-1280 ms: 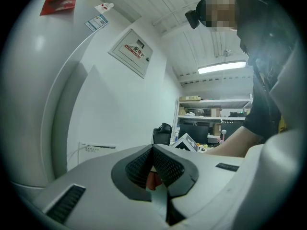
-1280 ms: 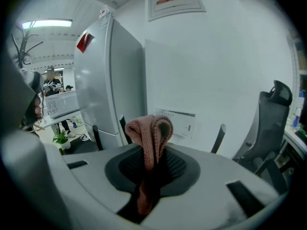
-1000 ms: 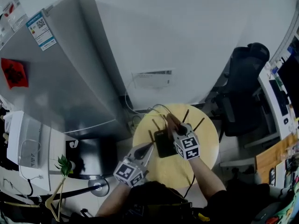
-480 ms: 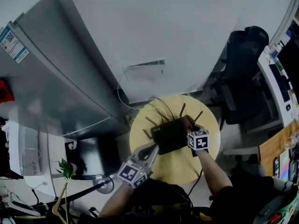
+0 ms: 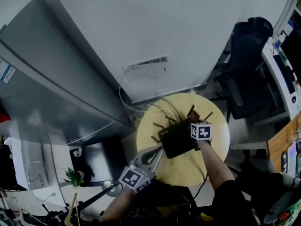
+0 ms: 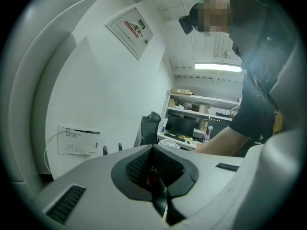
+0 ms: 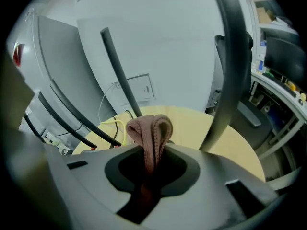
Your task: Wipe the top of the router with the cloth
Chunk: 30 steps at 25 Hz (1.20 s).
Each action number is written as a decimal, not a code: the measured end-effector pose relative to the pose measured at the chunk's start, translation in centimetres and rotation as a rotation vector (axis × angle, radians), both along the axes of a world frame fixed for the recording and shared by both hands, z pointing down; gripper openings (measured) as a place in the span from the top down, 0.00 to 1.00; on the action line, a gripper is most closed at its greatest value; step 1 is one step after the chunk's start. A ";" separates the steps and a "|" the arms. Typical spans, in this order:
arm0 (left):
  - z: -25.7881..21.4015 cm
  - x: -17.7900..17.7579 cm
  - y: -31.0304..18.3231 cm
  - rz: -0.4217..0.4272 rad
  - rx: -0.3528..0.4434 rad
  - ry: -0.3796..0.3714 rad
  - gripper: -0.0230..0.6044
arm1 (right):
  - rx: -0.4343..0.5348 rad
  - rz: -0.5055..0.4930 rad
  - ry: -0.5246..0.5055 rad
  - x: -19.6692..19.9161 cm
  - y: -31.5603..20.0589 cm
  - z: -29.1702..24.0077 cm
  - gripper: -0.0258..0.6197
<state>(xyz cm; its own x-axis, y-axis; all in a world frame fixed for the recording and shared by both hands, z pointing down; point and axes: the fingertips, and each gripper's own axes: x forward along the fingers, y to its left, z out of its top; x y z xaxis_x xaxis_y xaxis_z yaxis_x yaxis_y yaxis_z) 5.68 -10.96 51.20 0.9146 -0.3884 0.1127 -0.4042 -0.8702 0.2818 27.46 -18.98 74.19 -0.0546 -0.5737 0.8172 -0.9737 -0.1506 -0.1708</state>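
A black router (image 5: 176, 139) with several thin antennas lies on a round yellow table (image 5: 216, 149). My right gripper (image 5: 194, 121) is at the router's far right edge, shut on a folded pinkish-brown cloth (image 7: 149, 128). In the right gripper view the cloth sticks up between the jaws, with an antenna (image 7: 117, 71) leaning on the left and another (image 7: 230, 66) on the right. My left gripper (image 5: 159, 150) points at the router's near left corner. Its jaws are pressed together in the left gripper view (image 6: 156, 186), which does not show the router.
A grey cabinet (image 5: 56, 93) stands left of the table. A white wall box (image 5: 146, 67) with cables (image 5: 136, 108) is behind it. A black office chair (image 5: 247, 65) and a desk (image 5: 284, 79) are to the right. A small plant (image 5: 73, 177) is at the lower left.
My right gripper with the cloth has slid from the router's middle to its far right edge. The left gripper has stayed at the near left corner. The head view has shifted.
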 end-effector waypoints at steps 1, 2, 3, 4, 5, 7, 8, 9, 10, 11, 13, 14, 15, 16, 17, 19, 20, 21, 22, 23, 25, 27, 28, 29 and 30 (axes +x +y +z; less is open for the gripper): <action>0.2 -0.2 0.1 0.008 -0.014 -0.008 0.96 | -0.008 -0.001 0.011 -0.1 -0.1 0.2 0.86; 0.4 -0.4 0.1 0.013 -0.028 -0.013 0.96 | -0.017 -0.005 0.020 -0.2 -0.1 0.4 0.86; 0.5 -0.5 0.1 0.015 -0.037 -0.014 0.96 | -0.027 -0.009 0.025 -0.2 -0.2 0.4 0.86; 0.6 -0.6 0.0 0.014 -0.044 -0.014 0.96 | -0.036 -0.012 0.022 -0.2 -0.3 0.5 0.86; 0.5 -0.7 -0.1 0.013 -0.051 -0.013 0.96 | -0.042 -0.014 0.014 -0.3 -0.4 0.4 0.86; 0.5 -0.8 -0.1 0.020 -0.048 -0.009 0.96 | -0.040 -0.017 -0.007 -0.3 -0.6 0.2 0.86; 0.4 -0.8 -0.1 0.027 -0.039 -0.009 0.96 | -0.031 -0.018 -0.013 -0.4 -0.6 0.0 0.86; 0.5 -0.8 0.0 0.033 -0.031 -0.010 0.96 | -0.017 -0.019 -0.014 -0.4 -0.6 -0.2 0.86; 0.5 -0.8 0.1 0.038 -0.026 -0.011 0.96 | 0.002 -0.020 -0.011 -0.5 -0.6 -0.6 0.86; 0.6 -0.9 0.2 0.040 -0.026 -0.011 0.96 | 0.023 -0.022 -0.008 -0.5 -0.6 -0.9 0.86; 0.6 -0.9 0.2 0.043 -0.027 -0.005 0.96 | 0.064 -0.028 0.000 -0.6 -0.7 -1.8 0.86; 0.5 -0.9 0.2 0.044 -0.023 -0.003 0.96 | 0.082 -0.033 0.007 -0.7 -0.8 -2.3 0.86; 0.4 -0.9 0.1 0.047 -0.017 -0.001 0.96 | 0.100 -0.039 0.016 -0.7 -0.8 -2.9 0.86; 0.2 -0.8 0.1 0.049 -0.013 0.002 0.96 | 0.118 -0.046 0.026 -0.7 -0.9 -3.5 0.86; 0.1 -0.8 0.1 0.051 -0.012 0.005 0.96 | 0.136 -0.051 0.037 -0.7 -0.9 -4.1 0.86; -0.1 -0.7 0.1 0.053 -0.023 0.011 0.96 | 0.171 -0.060 0.059 -0.6 -1.0 -5.3 0.86; -0.1 -0.6 0.1 0.053 -0.030 0.014 0.96 | 0.187 -0.064 0.070 -0.6 -1.0 -5.9 0.86; -0.1 -0.5 0.1 0.053 -0.032 0.017 0.96 | 0.201 -0.070 0.080 -0.6 -1.0 -6.4 0.86; -0.2 -0.4 0.1 0.056 -0.026 0.019 0.96 | 0.214 -0.075 0.090 -0.6 -1.0 -7.0 0.86; -0.2 -0.3 0.1 0.060 -0.017 0.022 0.96 | 0.226 -0.077 0.098 -0.6 -1.0 -7.5 0.86; -0.4 0.0 0.1 0.071 -0.007 0.028 0.96 | 0.250 -0.078 0.108 -0.7 -1.0 -8.7 0.86; -0.6 0.3 0.1 0.080 -0.006 0.033 0.96 | 0.279 -0.080 0.115 -0.7 -1.1 -9.8 0.86; -0.8 0.5 0.0 0.082 -0.003 0.038 0.96 | 0.293 -0.082 0.120 -0.8 -1.1 -10.4 0.86; -0.9 0.6 0.0 0.084 -0.001 0.042 0.96 | 0.307 -0.085 0.125 -0.8 -1.0 -10.9 0.86; -1.0 0.8 0.0 0.086 0.001 0.044 0.96 | 0.319 -0.088 0.129 -0.9 -1.0 -11.4 0.86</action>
